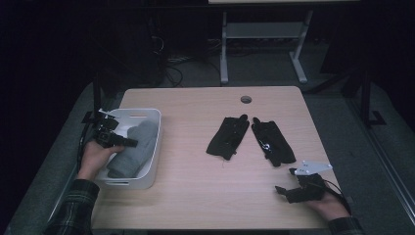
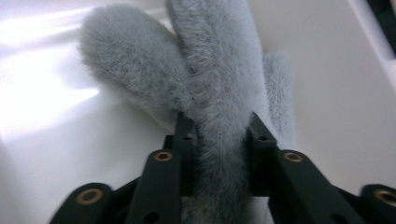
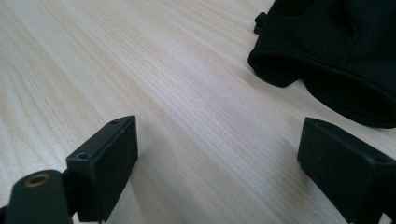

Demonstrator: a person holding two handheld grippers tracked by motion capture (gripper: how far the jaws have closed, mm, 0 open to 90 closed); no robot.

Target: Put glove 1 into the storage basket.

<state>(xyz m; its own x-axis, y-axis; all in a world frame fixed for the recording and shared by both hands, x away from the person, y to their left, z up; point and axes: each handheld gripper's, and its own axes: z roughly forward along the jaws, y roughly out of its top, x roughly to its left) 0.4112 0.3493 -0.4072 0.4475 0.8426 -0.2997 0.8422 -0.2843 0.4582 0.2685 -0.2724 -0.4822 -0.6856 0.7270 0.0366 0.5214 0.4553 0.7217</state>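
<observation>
A pair of grey fuzzy mittens (image 1: 138, 144) lies in a white bin (image 1: 147, 112) at the table's left edge. My left gripper (image 1: 131, 143) reaches into the bin from the left. In the left gripper view the pads of this gripper (image 2: 219, 123) touch both sides of one grey mitten (image 2: 219, 84), which fills the gap; a second mitten (image 2: 130, 60) lies beside it. Two black gloves (image 1: 228, 136) (image 1: 272, 141) lie flat at the table's middle right. My right gripper (image 1: 283, 191) rests open near the front right edge, with bare wood between its jaws (image 3: 219, 140) and a black glove cuff (image 3: 336, 56) ahead.
The wooden table (image 1: 195, 186) has a round cable hole (image 1: 246, 99) at its back edge. Another desk's white legs (image 1: 259, 29) stand behind it on a dark floor with cables.
</observation>
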